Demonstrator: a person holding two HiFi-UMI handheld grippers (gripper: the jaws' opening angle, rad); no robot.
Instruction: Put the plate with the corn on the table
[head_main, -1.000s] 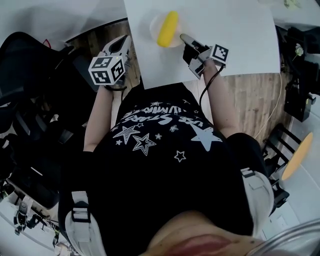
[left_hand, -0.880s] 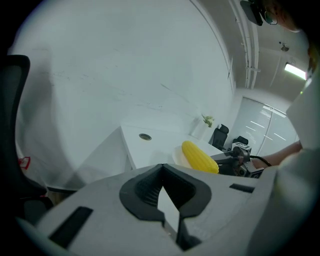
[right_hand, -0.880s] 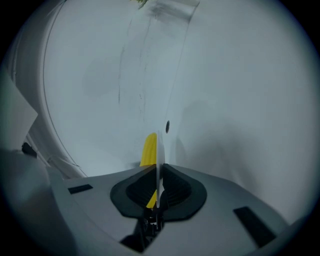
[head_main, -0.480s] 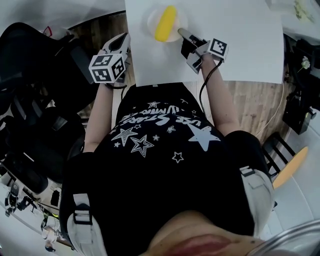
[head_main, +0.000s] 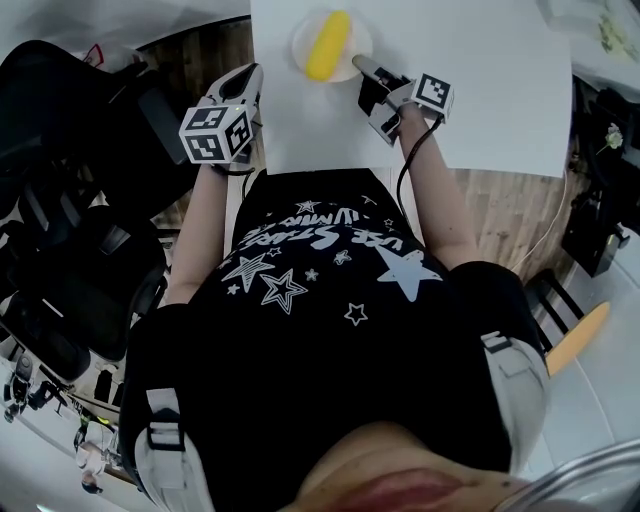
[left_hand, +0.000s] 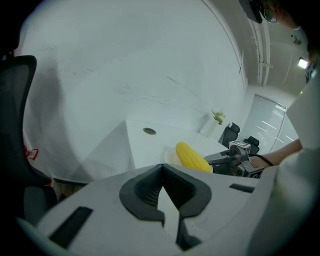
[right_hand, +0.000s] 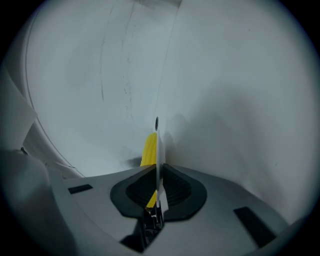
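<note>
Plate moved farther across table, chair alongside.

A white desk fills the top of the head view and stands on a wooden plank floor. Black office chairs crowd the left side. In the left gripper view a plain white wall rises behind the desk, whose top has a round cable hole. At the far end are a small potted plant, more black chairs and a bright window with blinds. A ceiling lamp glows above.
</note>
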